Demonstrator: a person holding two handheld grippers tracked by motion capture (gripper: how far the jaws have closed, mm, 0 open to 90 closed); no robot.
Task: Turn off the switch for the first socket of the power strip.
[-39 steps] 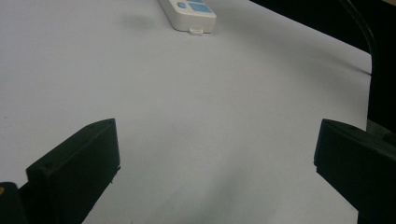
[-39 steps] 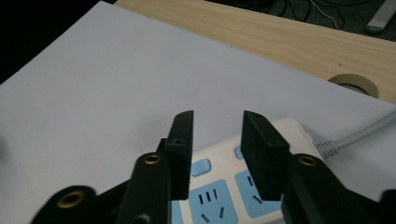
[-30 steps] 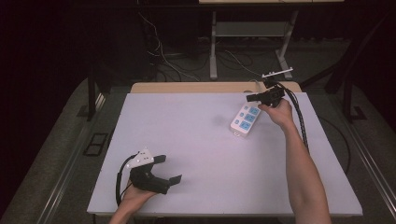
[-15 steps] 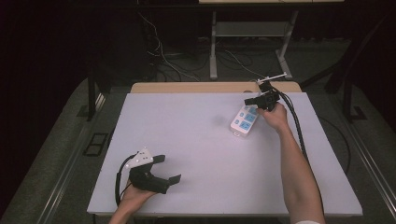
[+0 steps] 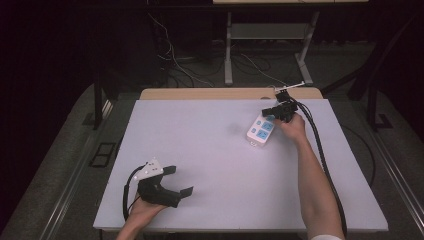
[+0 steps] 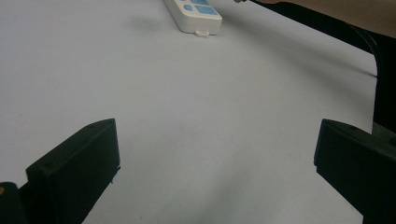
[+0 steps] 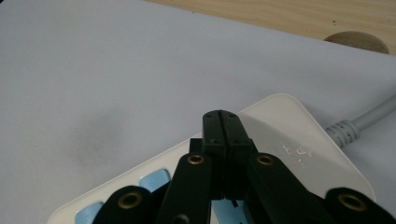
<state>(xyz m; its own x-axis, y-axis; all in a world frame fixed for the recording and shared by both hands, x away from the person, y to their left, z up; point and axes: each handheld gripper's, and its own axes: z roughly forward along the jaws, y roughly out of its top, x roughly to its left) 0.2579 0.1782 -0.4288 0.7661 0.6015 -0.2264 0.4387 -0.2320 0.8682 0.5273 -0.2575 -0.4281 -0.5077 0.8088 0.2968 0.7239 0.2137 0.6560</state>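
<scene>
A white power strip (image 5: 261, 131) with blue sockets lies at the far right of the table, its grey cord (image 7: 359, 122) leading off its far end. My right gripper (image 5: 272, 111) hovers just over the strip's far end with its jaws pressed together and nothing between them. In the right gripper view, the closed tips (image 7: 226, 122) point down at the strip's white top (image 7: 289, 135). My left gripper (image 5: 181, 181) rests at the near left of the table, jaws wide apart and empty. In the left gripper view (image 6: 217, 154), the strip (image 6: 194, 8) lies far ahead.
The white table top (image 5: 210, 150) has a wooden strip (image 5: 220, 93) along its far edge. A black cable (image 5: 320, 150) trails from the right gripper along the person's forearm. Behind the table stand metal stand legs (image 5: 228, 55), with loose wires on the floor.
The right gripper has sunk a little toward the far end of the power strip, jaws still together. The left gripper has stayed where it was.
</scene>
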